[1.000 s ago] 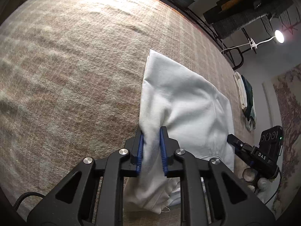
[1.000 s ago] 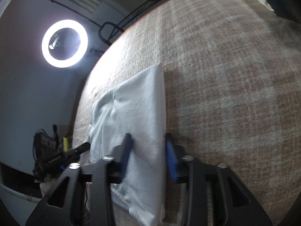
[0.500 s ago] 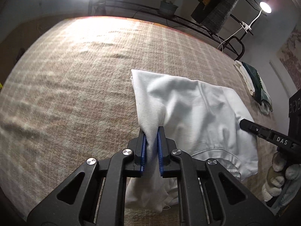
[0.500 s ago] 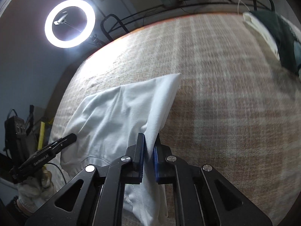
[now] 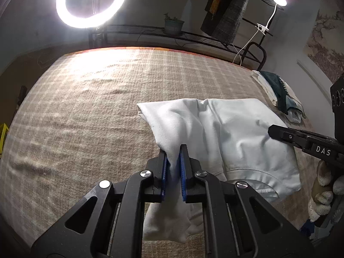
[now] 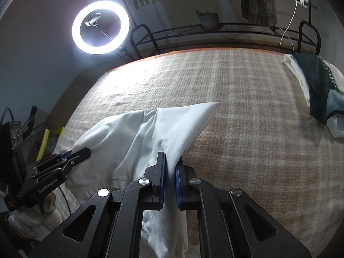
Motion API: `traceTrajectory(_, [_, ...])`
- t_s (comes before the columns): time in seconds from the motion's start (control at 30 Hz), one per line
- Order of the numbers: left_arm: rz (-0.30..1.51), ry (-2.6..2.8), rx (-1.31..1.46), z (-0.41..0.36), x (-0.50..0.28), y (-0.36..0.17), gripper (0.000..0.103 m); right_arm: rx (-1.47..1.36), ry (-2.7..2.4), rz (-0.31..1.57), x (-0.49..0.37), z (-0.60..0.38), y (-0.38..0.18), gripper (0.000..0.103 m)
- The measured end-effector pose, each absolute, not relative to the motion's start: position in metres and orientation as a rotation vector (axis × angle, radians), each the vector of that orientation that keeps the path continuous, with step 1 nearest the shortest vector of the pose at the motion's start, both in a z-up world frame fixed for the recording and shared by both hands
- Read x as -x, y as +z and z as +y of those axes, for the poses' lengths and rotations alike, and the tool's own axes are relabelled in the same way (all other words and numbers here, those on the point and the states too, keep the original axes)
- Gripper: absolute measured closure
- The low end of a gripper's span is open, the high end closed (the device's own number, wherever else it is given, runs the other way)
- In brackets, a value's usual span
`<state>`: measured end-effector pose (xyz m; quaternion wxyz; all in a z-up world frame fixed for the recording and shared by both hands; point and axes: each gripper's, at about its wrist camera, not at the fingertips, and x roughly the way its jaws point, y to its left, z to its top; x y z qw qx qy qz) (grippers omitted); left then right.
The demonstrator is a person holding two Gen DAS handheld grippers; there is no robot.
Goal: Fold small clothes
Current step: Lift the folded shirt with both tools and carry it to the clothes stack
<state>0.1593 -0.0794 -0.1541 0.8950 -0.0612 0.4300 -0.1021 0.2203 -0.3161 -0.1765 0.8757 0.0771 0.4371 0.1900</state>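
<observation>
A white garment (image 5: 232, 133) lies on a beige checked blanket (image 5: 86, 111), its near edge lifted off the surface. My left gripper (image 5: 173, 150) is shut on the garment's left near edge, cloth pinched between its blue pads. My right gripper (image 6: 171, 157) is shut on the garment (image 6: 150, 133) at its right near edge. Each gripper shows in the other's view: the right gripper (image 5: 273, 132) at the right side, the left gripper (image 6: 83, 150) at the left side, both held by gloved hands. The far corners of the garment rest on the blanket (image 6: 247, 139).
A stack of folded clothes (image 6: 316, 90), dark green on white, lies at the blanket's far right edge (image 5: 281, 94). A ring light (image 5: 91, 0) stands beyond the far edge, with a black metal rack (image 5: 193, 36) and a potted plant (image 6: 207, 19) behind.
Both grippers rose with the garment's near edge, and the views tilted up toward the room. The right gripper's jaws closed on the cloth; the left kept its grip.
</observation>
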Motion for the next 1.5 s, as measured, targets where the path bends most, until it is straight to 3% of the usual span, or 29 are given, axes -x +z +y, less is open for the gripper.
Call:
traceTrajectory(0.83, [0.832,-0.393,0.064,-0.193,-0.171,-0.124,0.095,-0.168,0.272,0.822,-0.191,-0.417,-0.155,0.097])
traceTrajectory(1.5, [0.710,-0.518,0.050,-0.364,-0.263,-0.090,0.095,-0.146,0.041,0.666,-0.237,-0.568,-0.116,0.097])
